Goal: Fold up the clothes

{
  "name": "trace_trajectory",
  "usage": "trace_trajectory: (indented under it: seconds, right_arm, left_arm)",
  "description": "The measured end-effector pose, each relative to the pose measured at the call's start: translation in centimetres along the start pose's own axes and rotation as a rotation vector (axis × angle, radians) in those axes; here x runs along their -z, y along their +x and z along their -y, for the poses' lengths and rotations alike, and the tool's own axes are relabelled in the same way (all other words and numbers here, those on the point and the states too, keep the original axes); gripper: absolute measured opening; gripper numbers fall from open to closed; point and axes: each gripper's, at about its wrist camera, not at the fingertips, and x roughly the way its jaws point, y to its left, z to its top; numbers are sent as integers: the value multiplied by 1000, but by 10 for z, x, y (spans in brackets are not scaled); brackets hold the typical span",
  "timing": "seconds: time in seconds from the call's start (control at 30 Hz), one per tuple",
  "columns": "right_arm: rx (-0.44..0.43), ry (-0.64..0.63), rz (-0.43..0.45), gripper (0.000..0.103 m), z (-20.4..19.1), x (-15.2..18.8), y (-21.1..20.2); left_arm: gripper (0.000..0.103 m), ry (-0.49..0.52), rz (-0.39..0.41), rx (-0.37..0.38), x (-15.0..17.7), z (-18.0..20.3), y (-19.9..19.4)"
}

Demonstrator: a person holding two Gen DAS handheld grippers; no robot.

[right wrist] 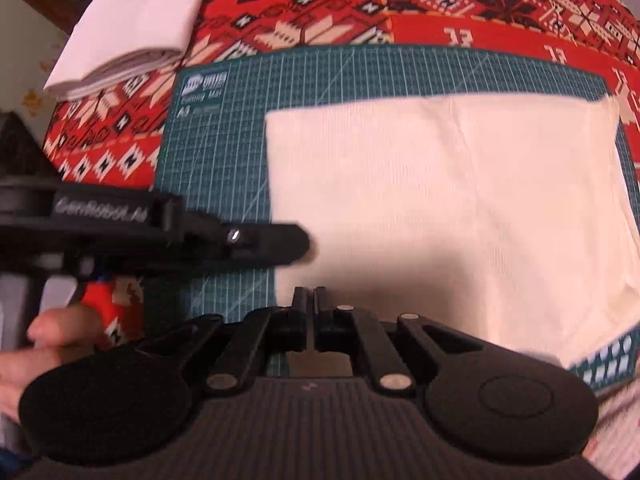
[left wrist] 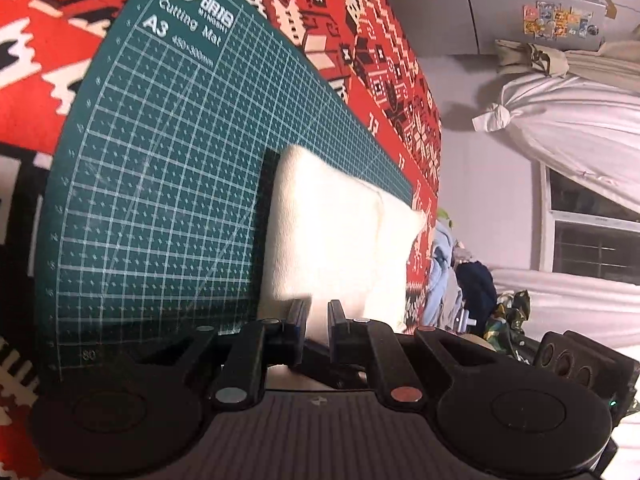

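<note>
1. Fingers of a person's hand [right wrist: 52, 340] are showing at the far left of the right wrist view, wrapped round the handle of the left hand-held gripper [right wrist: 298, 242].
2. A folded white cloth stack [right wrist: 132, 28] is lying at the upper left on the red patterned covering [right wrist: 440, 4] of the tabletop, apart from the green cutting mat [right wrist: 224, 152].
3. The left hand-held gripper is reaching in sideways from the left, its tip sitting at the left edge of the cream garment [right wrist: 460, 208]; in its own view [left wrist: 318, 314] its two fingers are standing a little apart with cream fabric showing between them, but I cannot tell whether they are pinching it.
4. The cream garment is lying flat, folded into a rectangle, on the right part of the cutting mat [left wrist: 160, 200], its right edge reaching over the mat's border onto the red covering.
5. The right hand-held gripper [right wrist: 309, 300] is sitting at the garment's near edge, towards its left corner, with its fingers drawn almost together; whether fabric is caught between them cannot be told.
6. White curtains [left wrist: 560, 120] and a window [left wrist: 592, 232] are showing at the right of the left wrist view.
</note>
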Motion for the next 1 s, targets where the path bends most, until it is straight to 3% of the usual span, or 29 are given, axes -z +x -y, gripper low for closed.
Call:
trace_trajectory:
  seconds: [0.33, 0.4, 0.93, 1.0]
  right_arm:
    - [12, -33, -32, 4, -6, 24, -3]
    - [34, -50, -29, 0, -5, 31, 2]
    - [-10, -24, -105, 0, 8, 55, -4]
    - [-18, -29, -81, 0, 9, 52, -14]
  left_arm:
    - [10, 3, -20, -26, 8, 3, -1]
    - [10, 2, -21, -26, 8, 2, -1]
    - [10, 5, -34, -53, 18, 11, 0]
    - [10, 2, -39, -59, 19, 11, 2]
